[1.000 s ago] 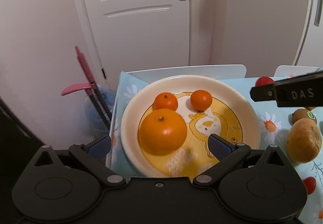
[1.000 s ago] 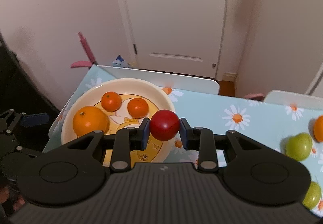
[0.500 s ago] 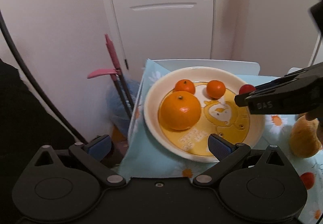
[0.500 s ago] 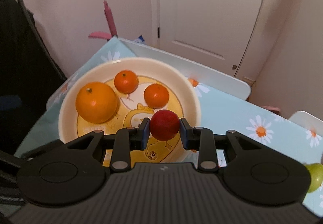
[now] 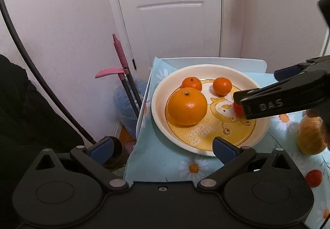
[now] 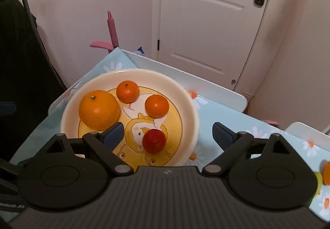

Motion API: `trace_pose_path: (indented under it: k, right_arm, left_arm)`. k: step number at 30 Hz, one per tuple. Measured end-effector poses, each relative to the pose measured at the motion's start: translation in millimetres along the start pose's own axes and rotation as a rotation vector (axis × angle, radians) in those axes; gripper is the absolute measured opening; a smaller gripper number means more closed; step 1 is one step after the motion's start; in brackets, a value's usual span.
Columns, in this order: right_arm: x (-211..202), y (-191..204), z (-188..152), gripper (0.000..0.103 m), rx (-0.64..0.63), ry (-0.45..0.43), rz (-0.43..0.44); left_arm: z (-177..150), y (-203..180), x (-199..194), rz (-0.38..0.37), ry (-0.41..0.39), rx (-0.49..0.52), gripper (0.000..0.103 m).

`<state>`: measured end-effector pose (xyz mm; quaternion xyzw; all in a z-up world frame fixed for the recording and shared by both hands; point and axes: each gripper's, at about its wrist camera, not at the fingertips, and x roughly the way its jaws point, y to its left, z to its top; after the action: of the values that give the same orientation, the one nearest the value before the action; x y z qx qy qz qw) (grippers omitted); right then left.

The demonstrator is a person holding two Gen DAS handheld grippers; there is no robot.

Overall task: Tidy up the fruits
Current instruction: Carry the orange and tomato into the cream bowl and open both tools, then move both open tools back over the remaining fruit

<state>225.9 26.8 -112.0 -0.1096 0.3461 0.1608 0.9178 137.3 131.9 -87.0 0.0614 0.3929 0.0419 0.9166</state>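
A cream plate with a yellow cartoon print sits at the table's left corner. On it lie a big orange, two small mandarins and a small red fruit. My right gripper hangs over the plate, its jaws opening wide, with the red fruit lying loose between them and touching neither pad. In the left wrist view the right gripper's finger hides most of the red fruit. My left gripper is open at the plate's near rim, holding nothing.
A brown-orange fruit and a small red fruit lie on the daisy tablecloth to the right. An orange fruit shows at the right edge. A pink-handled broom and a door stand beyond the table's left edge.
The right gripper carried the red fruit over the plate, then opened and let it go onto the plate. The left gripper drew back a little from the plate.
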Motion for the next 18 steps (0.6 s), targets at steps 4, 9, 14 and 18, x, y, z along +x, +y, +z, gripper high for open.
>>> trace_pose_path:
  k: [4,9,14,18]
  right_arm:
    - [-19.1,-2.2,-1.5,0.103,0.026,-0.003,-0.018]
    - [-45.8,-4.0,-5.4,0.103,0.067,-0.023,-0.04]
    - [-71.9,-9.4,-10.0,0.103,0.118,-0.031,-0.05]
    - [-93.3,-16.3,-18.1,0.103,0.158,-0.041,-0.081]
  left_arm:
    - [1.6,0.7,-8.6,-0.025,-0.012,-0.004,0.103]
    - [4.3,3.0,-27.5,-0.071,-0.048,-0.004,0.103]
    - [9.1,2.1,-44.3,-0.117,-0.08,0.011,0.103]
    - [12.5,-2.3,-56.9,-0.127,-0.119,0.046,0.103]
